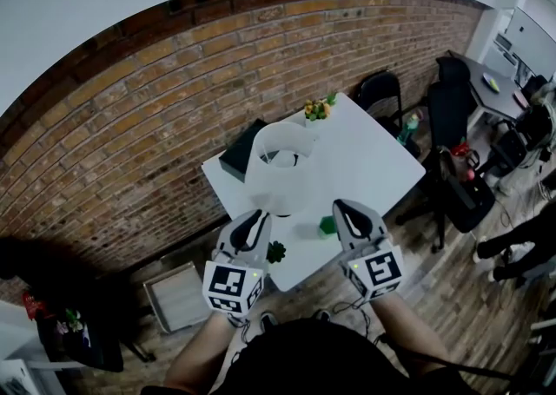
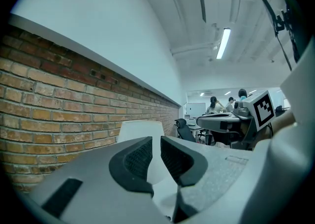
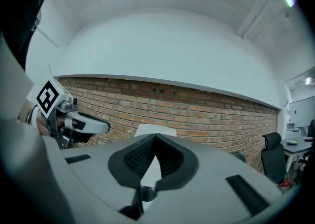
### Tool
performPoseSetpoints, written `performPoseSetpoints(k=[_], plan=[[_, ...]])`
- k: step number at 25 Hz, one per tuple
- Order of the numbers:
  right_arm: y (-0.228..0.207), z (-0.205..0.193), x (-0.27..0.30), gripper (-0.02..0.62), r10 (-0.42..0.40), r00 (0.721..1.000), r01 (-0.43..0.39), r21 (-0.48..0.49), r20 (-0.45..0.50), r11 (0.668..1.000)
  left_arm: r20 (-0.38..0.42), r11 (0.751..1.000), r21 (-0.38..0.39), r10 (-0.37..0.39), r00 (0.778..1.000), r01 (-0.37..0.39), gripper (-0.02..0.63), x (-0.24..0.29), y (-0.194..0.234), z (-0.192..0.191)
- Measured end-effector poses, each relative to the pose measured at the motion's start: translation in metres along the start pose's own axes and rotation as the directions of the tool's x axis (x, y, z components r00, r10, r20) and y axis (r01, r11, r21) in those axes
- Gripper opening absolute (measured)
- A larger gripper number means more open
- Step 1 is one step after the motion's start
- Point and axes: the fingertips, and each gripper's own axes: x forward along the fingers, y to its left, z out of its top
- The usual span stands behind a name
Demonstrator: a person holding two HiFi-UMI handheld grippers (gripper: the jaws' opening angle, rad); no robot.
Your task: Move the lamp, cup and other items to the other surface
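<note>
Lamp (image 1: 281, 167): white shade, a smooth tapered drum that is wider at the bottom and open at the top, with a matt, slightly translucent skin. It stands upright on the left half of the worktop (image 1: 375, 159), between the far corner and the near edge. The base is hidden under the shade.

Worktop: square, white, smooth, set cornerwise against a rough red-brick wall (image 1: 130, 133).

Other items on it:
- small bright-green object (image 1: 327, 226), blocky, just right of the lamp's foot and near the front edge; too small to name
- dark green leafy rosette (image 1: 276, 252) at the near corner
- yellow flower posy (image 1: 318, 108) at the far corner
- dark flat box (image 1: 241, 152) at the left corner, behind the shade

Left tool (image 2: 156, 142): grey plastic with black ribbed pads, jaws drawn together to a sliver with nothing gripped; the shade shows beyond them.

Right tool (image 3: 155, 137): pads meet at the tips, empty, aimed at the shade.

Both tools hover level at the near edge, flanking the lamp without touching it
</note>
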Motion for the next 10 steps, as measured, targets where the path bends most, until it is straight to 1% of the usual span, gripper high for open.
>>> performPoseSetpoints(k=[5,10], plan=[[0.008,-0.002,0.004,0.003,0.0,1.0,0.0,-0.004,0.004,1.0,-0.001,1.0,-0.002,0.002,1.0,-0.002,0.052,-0.006,0.009,-0.002],[0.019,0.001,0.007,0.003,-0.013,1.0,0.013,-0.003,-0.017,1.0,-0.008,1.0,0.0,0.006,1.0,-0.006,0.052,-0.015,0.021,-0.007]])
